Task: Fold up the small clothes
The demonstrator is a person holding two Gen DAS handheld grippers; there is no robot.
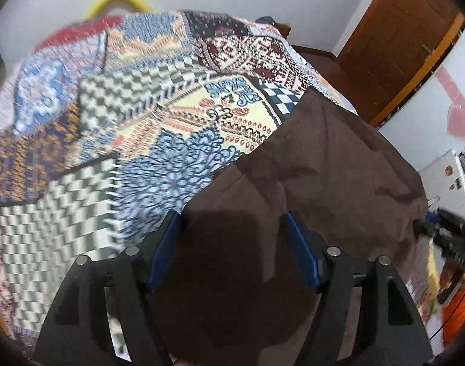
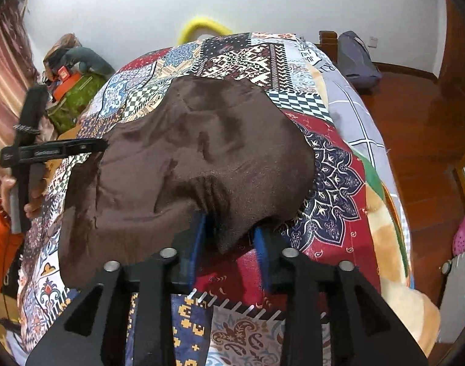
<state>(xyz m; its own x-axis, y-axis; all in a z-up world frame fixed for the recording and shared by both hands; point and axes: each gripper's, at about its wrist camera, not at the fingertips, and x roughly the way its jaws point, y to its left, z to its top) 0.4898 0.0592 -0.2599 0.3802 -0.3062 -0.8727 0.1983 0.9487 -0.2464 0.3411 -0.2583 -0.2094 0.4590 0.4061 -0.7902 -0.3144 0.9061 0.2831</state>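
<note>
Patchwork bedspread (image 2: 333, 164) w/ checks, florals, paisley covers bed; white wall behind, yellow hoop (image 2: 202, 27) at far end, wood floor (image 2: 415, 128) on right. Brown garment (image 2: 202, 140), soft matte knit w/ creases, spread over bedspread centre, near edge bunched and lifted. Right gripper (image 2: 229, 238): blue-padded fingers (image 2: 199, 238) apart, bunched hem hanging between, not visibly pinched. Left gripper (image 1: 232, 244): fingers wide, brown cloth filling gap and draped over tool (no clamp seen). From right wrist view, left tool held upright in person's hand (image 2: 34, 195), orange sleeve (image 2: 1, 244) below, tip touching garment's left edge.
</note>
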